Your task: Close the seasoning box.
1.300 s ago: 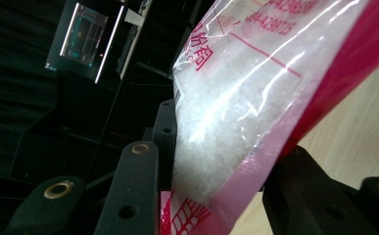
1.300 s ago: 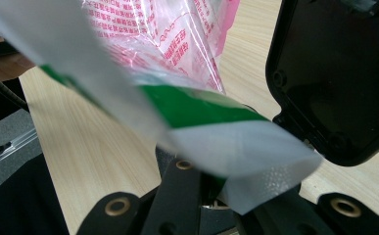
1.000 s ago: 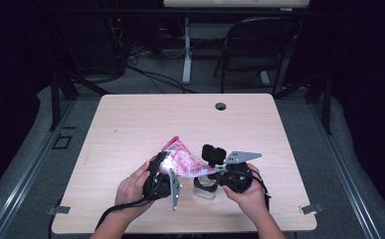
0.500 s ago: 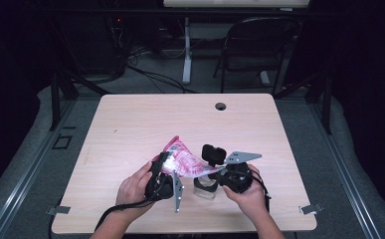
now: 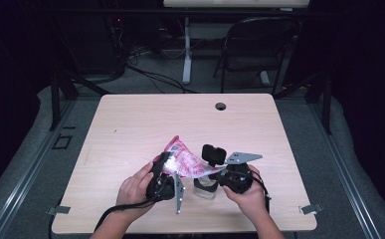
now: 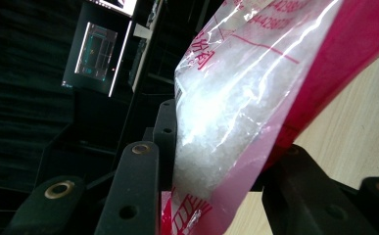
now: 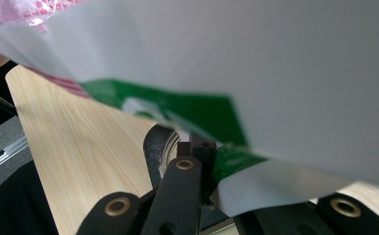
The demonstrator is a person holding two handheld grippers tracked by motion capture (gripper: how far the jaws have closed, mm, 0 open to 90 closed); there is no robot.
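- Left gripper (image 5: 161, 174) — at the near edge of the table (image 5: 130, 119), held in the person's left hand (image 5: 136, 188). In the left gripper view its two black jaws stand either side of the pink plastic bag (image 6: 255, 112) and press on it; the grip is closed on the bag's lower end.
- Right gripper (image 5: 215, 175) — just beside the left one, in the right hand (image 5: 249, 195), with its grey plate pointing to the right. In the right gripper view the jaws are clamped tight, with an edge of the bag's white and green film caught between them.
- Pink plastic bag (image 5: 187, 160) — spans the gap between the two grippers, raised off the table top and slanting, its upper corner pointing away from the person. It holds white granules, seen through a clear panel.
- Small clear jar (image 5: 205, 188) — stands on the table below the bag, between the hands.
- Farther off — a round cable hole (image 5: 220, 106) near the table's far edge, and a folding chair (image 5: 257, 45) on the floor beyond.
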